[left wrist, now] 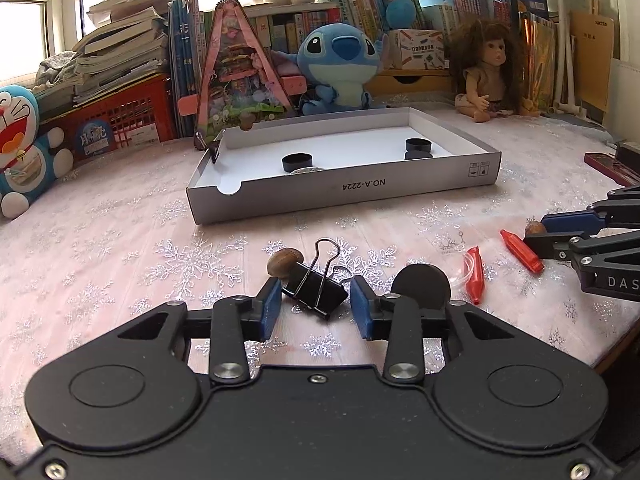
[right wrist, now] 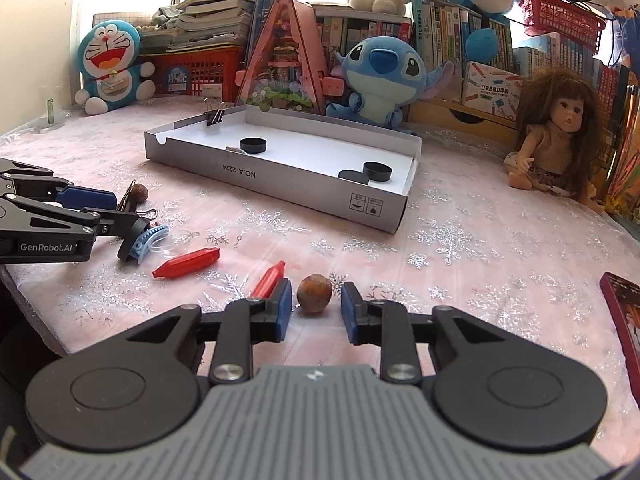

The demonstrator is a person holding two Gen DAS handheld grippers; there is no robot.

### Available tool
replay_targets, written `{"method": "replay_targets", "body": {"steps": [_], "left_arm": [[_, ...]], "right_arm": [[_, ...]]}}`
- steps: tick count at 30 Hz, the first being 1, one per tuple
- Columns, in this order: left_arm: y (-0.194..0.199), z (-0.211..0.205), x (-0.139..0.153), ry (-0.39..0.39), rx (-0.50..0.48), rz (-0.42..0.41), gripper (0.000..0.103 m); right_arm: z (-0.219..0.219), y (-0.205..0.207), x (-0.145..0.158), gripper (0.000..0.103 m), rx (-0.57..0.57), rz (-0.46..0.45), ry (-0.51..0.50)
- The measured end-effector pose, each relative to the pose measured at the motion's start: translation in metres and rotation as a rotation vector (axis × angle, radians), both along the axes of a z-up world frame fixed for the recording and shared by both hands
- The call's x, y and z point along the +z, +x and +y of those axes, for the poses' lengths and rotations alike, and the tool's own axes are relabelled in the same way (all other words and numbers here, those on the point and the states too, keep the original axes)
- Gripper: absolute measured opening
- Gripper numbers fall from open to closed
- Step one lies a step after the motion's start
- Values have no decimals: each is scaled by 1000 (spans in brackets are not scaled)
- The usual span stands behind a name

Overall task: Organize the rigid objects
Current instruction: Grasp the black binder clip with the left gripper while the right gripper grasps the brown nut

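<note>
A grey cardboard box lid (left wrist: 344,190) (right wrist: 280,182) lies on the table and holds black caps (left wrist: 297,162) (right wrist: 377,171) and a clipped binder clip (right wrist: 215,115). My left gripper (left wrist: 316,306) is open, its blue pads either side of a black binder clip (left wrist: 314,286) on the cloth, not touching. A walnut (left wrist: 284,261) lies just behind it and a black round lid (left wrist: 421,286) to its right. My right gripper (right wrist: 316,309) is open around a brown nut (right wrist: 314,293). Two red pen-like pieces (right wrist: 188,267) (right wrist: 269,279) lie to its left.
Plush toys (left wrist: 340,68), a doll (right wrist: 560,136), books and red baskets line the back of the table. A dark red case (right wrist: 624,320) lies at the right edge. A clear cap and blue toothed part (right wrist: 150,242) lie near the left gripper's fingers.
</note>
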State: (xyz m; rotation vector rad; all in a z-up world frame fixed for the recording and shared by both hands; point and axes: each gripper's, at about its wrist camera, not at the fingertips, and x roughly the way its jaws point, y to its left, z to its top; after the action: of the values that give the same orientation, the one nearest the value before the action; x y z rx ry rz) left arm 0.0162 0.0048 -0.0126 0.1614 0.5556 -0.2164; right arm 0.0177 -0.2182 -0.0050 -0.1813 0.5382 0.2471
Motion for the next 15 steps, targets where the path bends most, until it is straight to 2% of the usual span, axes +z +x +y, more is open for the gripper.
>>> {"method": "replay_targets", "body": {"steps": [2, 5, 10, 11, 12, 15], "left_arm": [[2, 1, 0, 4, -16, -6, 36], [8, 2, 0, 12, -33, -12, 36], [13, 3, 1, -11, -31, 1, 35], [12, 3, 0, -14, -30, 0, 35], [11, 2, 0, -15, -30, -2, 35], [6, -1, -1, -7, -33, -10, 34]], "right_arm": [[0, -1, 0, 39, -10, -9, -3], [-4, 0, 1, 45, -24, -9, -2], [-5, 0, 1, 45, -20, 2, -5], [-4, -1, 1, 35, -18, 4, -4], [-3, -1, 0, 30, -13, 7, -1], [1, -2, 0, 25, 3, 10, -2]]}}
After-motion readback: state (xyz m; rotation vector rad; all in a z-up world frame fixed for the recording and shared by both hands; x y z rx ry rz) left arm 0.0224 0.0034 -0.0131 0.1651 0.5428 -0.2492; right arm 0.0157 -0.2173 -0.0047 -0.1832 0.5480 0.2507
